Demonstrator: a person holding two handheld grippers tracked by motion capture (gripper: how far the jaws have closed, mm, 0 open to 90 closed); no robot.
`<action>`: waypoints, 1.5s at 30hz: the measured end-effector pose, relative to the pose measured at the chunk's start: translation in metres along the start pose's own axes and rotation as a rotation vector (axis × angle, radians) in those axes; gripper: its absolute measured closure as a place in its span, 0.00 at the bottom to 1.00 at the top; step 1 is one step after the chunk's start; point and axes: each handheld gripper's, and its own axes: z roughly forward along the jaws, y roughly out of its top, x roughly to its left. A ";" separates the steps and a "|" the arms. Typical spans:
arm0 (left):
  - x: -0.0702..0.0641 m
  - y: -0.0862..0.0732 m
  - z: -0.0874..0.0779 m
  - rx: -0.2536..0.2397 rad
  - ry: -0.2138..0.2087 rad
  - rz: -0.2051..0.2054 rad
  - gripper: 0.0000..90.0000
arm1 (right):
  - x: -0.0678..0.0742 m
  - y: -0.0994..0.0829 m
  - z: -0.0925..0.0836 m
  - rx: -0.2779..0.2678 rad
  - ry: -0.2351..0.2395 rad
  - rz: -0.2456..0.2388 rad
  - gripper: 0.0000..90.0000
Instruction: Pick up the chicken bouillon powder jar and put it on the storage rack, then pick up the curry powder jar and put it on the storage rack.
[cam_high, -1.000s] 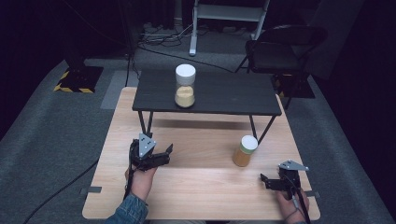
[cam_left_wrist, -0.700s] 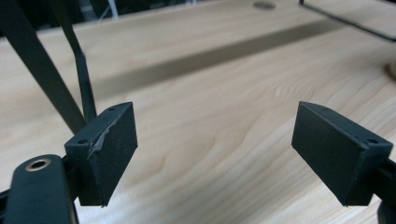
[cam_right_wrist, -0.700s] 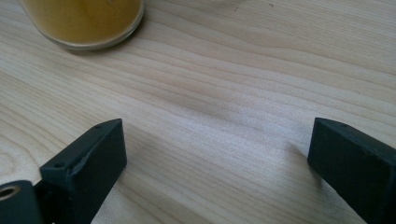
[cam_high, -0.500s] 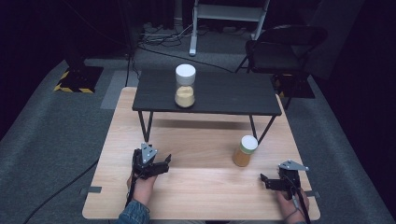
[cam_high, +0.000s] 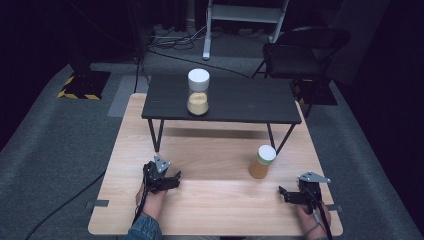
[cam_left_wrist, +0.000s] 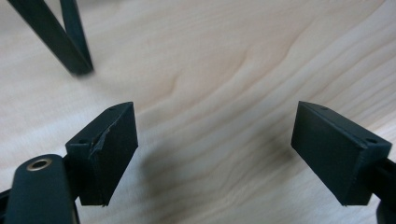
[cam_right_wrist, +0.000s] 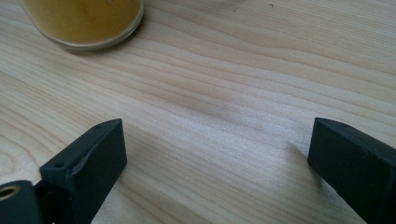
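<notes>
Overhead light fell brightly on the pale wooden bench (cam_high: 215, 210) while the surrounding floor (cam_high: 60, 150) and background sank into near darkness. The black raised shelf (cam_high: 235, 102) cast a soft shadow beneath it. Both close views were evenly lit; a shelf leg (cam_left_wrist: 70, 42) appeared blurred, the wood grain sharp.

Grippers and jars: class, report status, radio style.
Left gripper and right gripper open, empty, low over the wooden table. Small jar upright ahead of right gripper, untouched. Path clear.
</notes>
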 end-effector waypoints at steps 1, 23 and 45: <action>0.001 0.002 0.001 0.011 -0.004 -0.005 0.14 | 0.000 0.000 0.000 0.000 0.000 0.000 0.05; 0.006 0.008 0.004 0.046 -0.033 -0.031 0.03 | -0.001 0.000 0.000 0.000 0.003 -0.002 0.05; 0.006 0.008 0.004 0.047 -0.034 -0.028 0.03 | -0.002 0.001 0.001 0.001 0.006 -0.002 0.05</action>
